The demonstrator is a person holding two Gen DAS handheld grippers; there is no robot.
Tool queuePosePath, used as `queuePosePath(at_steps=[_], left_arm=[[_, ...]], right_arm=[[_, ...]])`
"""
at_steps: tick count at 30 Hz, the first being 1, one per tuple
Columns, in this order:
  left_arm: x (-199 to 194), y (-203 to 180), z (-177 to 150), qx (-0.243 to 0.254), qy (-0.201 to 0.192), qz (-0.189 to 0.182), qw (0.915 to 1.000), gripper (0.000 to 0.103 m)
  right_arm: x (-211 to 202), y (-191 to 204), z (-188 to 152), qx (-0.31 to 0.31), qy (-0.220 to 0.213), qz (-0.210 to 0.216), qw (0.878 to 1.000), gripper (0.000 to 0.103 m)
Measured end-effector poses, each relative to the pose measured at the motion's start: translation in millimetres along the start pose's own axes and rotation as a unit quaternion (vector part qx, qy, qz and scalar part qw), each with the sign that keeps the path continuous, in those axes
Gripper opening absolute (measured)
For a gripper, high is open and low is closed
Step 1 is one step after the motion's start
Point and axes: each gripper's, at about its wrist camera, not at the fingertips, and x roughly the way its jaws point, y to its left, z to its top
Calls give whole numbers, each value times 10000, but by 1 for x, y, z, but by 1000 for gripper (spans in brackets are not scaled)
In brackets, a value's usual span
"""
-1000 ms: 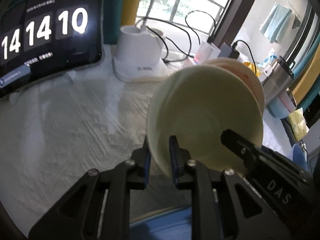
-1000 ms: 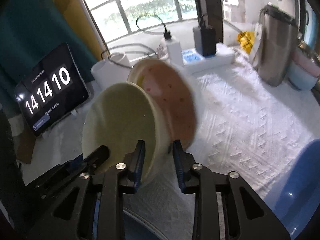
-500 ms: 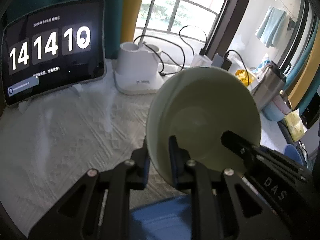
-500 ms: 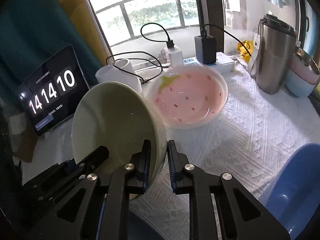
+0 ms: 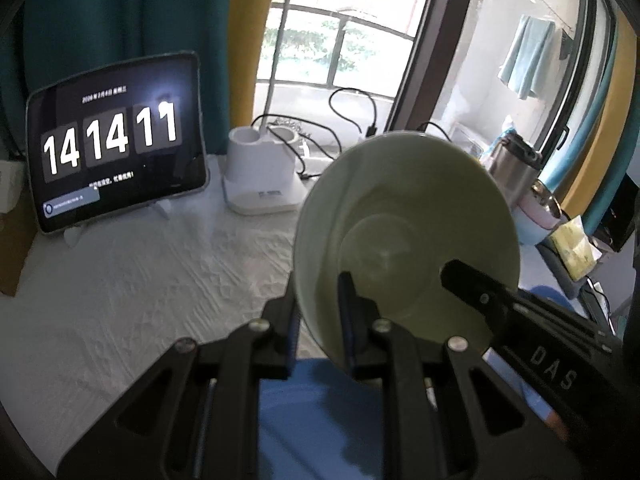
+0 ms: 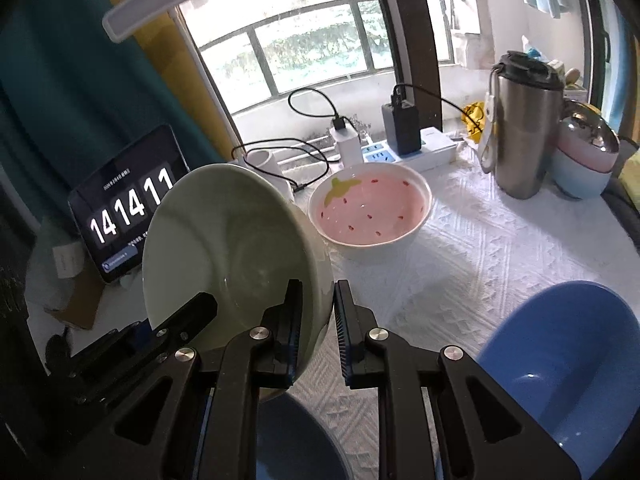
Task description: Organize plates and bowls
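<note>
A pale green bowl (image 5: 408, 232) is held on edge above the table, and it also shows in the right wrist view (image 6: 228, 248). My left gripper (image 5: 318, 320) is shut on its left rim. My right gripper (image 6: 316, 320) is shut on its opposite rim. A pink strawberry-pattern bowl (image 6: 370, 210) sits upright on the white cloth behind. A blue bowl (image 6: 568, 364) lies at the right front. A dark blue dish (image 5: 320, 420) lies under the grippers, and it also shows in the right wrist view (image 6: 296, 440).
A tablet clock (image 5: 116, 152) stands at the back left. A white holder (image 5: 262, 176), a power strip with chargers (image 6: 408, 148), a steel tumbler (image 6: 524, 128) and stacked pink and blue containers (image 6: 584, 160) line the back and right.
The pink bowl was let go and now rests on the cloth. Both grippers lifted and pulled back with the green bowl. The right gripper closed on the green rim.
</note>
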Motion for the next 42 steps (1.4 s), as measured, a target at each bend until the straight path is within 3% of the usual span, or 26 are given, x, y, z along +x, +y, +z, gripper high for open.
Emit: queuePosePath(at_steps=[17,42], left_arm=[[-35,-54,-8,314,-107,-28,9994,18],[-24,-135,-31,762,204,-264,9965,18]], right_arm=[[-55,-36,-10,294,-304,139,9990,17],[-97,-123,-30,897,-445,-29,9950,17]])
